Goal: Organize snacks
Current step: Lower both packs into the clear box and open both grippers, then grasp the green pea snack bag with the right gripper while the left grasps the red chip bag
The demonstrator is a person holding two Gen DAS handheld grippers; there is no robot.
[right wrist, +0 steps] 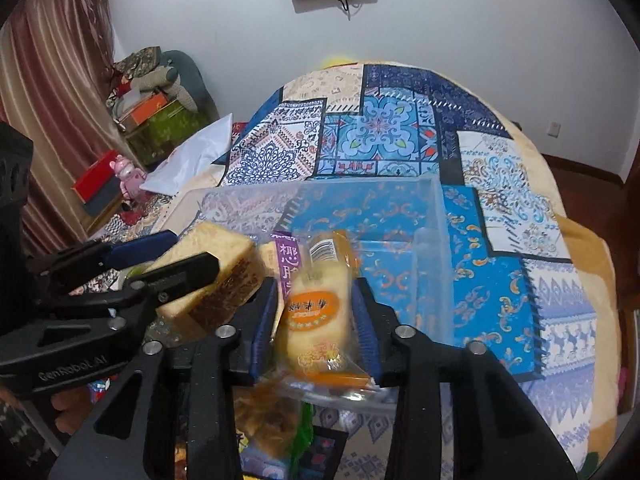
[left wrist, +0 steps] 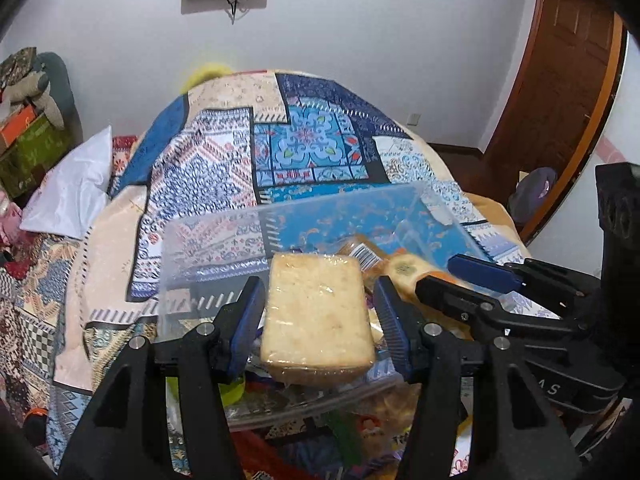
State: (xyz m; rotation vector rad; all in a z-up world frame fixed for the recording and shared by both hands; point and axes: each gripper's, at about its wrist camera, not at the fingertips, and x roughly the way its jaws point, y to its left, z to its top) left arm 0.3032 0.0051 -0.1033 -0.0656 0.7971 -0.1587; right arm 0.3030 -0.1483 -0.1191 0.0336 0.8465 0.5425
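My left gripper (left wrist: 318, 320) is shut on a clear-wrapped pale bread slab (left wrist: 316, 312), its blue pads pressing both long sides. The slab hangs over the near part of a clear plastic container (left wrist: 340, 200). In the right wrist view the same slab (right wrist: 228, 256) shows its browned crust in the left gripper (right wrist: 196, 248). My right gripper (right wrist: 316, 312) is open, and an orange-labelled cake packet (right wrist: 316, 308) stands between its pads with thin gaps, its lower end on the container's near rim. The container (right wrist: 438, 208) also holds a purple packet (right wrist: 286, 260).
The container rests on a blue patchwork cloth (right wrist: 400, 128). More snack packets (right wrist: 272, 412) lie in a pile just below both grippers. A white pillow (left wrist: 72, 192) and stacked boxes (right wrist: 160, 124) are off to the left, a wooden door (left wrist: 560, 100) to the right.
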